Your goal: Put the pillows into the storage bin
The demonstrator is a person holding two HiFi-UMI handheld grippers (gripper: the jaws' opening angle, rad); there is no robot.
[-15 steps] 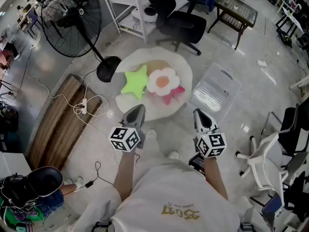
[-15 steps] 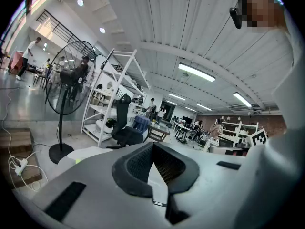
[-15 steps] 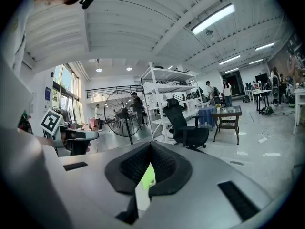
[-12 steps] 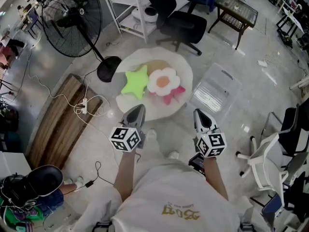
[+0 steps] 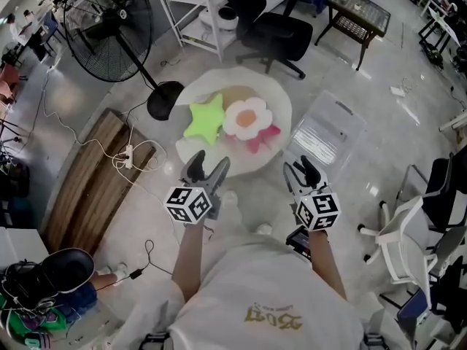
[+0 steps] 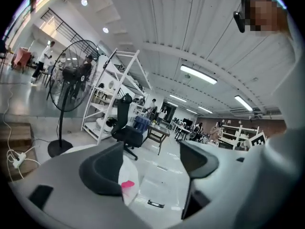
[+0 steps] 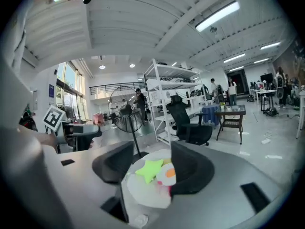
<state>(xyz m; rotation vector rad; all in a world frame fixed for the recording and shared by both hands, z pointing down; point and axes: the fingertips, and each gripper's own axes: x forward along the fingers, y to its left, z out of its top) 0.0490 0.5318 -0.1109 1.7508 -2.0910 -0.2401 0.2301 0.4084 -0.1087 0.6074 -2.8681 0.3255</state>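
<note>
Both jaws-apart and empty: left hand-held gripper (image 5: 206, 165), right hand-held gripper (image 5: 300, 170). Star pillow (image 5: 205, 121), flower pillow (image 5: 246, 119), pink pillow (image 5: 264, 141) bunched ahead of them — storage bin (image 5: 325, 133) ahead-right of the right one. Risk: a shallow pinch could slip off soft fabric, or drag an overlapping neighbour.

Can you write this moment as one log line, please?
left hand-held gripper: open, empty | right hand-held gripper: open, empty | star pillow, flower pillow, pink pillow: on white mat | storage bin: no pillows inside

Lime-green star pillow (image 5: 203, 121), white orange-centred flower pillow (image 5: 247, 118), pink pillow (image 5: 265, 139)
</note>
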